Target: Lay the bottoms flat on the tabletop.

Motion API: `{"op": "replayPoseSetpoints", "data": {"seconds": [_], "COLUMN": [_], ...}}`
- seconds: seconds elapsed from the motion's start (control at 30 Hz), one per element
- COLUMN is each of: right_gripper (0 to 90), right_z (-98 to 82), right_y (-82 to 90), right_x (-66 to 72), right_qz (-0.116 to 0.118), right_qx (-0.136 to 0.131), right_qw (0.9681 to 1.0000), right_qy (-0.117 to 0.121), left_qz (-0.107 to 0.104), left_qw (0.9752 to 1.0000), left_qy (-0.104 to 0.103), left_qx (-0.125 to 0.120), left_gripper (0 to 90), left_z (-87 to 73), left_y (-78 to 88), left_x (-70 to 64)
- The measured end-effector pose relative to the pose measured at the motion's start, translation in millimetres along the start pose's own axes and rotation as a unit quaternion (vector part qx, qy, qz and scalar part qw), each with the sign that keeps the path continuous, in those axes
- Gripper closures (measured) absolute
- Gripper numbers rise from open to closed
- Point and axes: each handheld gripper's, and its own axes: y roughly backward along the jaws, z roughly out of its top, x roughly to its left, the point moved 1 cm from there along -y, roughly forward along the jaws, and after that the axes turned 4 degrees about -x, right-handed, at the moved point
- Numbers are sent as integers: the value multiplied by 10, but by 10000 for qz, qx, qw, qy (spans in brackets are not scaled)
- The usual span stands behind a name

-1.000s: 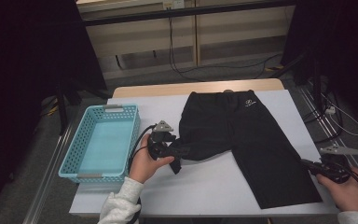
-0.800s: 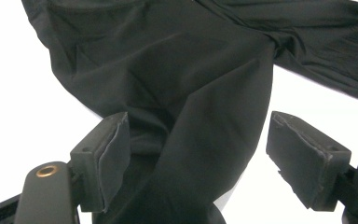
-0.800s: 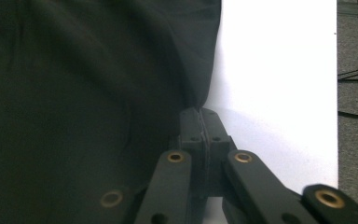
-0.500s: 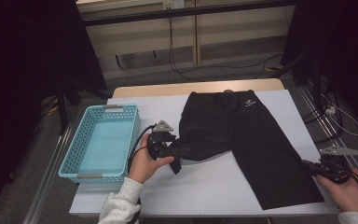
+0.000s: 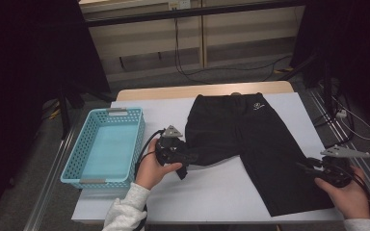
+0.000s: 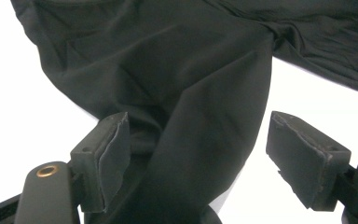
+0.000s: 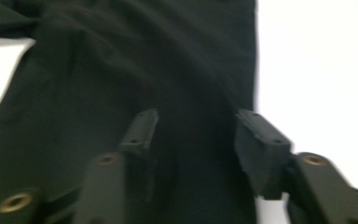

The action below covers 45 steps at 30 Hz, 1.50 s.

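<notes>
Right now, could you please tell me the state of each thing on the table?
Black fabric shorts: spread flat, left leg bunched and folded inward.
Light blue plastic basket: upright, empty.
Left gripper: open, bunched leg fabric between its fingers.
Right gripper: open over the right leg, jaws just opening.

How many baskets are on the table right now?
1. The basket sits at the table's left edge, left of the shorts and apart from them, just beyond the left gripper. Nothing else on the table looks like a basket.
</notes>
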Motion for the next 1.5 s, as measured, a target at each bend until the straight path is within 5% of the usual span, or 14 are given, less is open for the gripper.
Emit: {"op": "replayPoseSetpoints", "data": {"seconds": [0.23,0.4,0.67,0.9,1.03,1.1,1.2,1.5], "right_gripper": [324,314,490,552,613,727,868,884], "right_z": [53,114,135,129,115,95,92,50], "right_y": [-169,-239,-384,-519,-558,-580,-557,-476], "right_x": [315,511,822,1036,1176,1204,1173,1176], "right_qz": [394,585,1096,1267,1278,1129,1036,1214], "right_qx": [87,78,176,279,391,447,480,539], "right_qw": [9987,9978,9914,9885,9858,9846,9850,9816], "right_qy": [323,309,697,778,1020,1260,1292,1370], "left_qz": [-59,-129,-68,-29,-16,1,11,75], "left_qw": [10000,9999,10000,10000,10000,10000,10000,9999], "left_qy": [-51,-65,-58,-6,24,29,33,16], "left_qx": [32,7,-17,-26,12,8,6,80], "left_gripper": [221,221,220,218,215,215,214,210], "left_z": [7,16,32,11,3,-1,2,-32], "left_y": [-11,-17,8,28,29,23,39,63], "left_x": [-46,-64,-56,-13,1,4,7,-12]}}
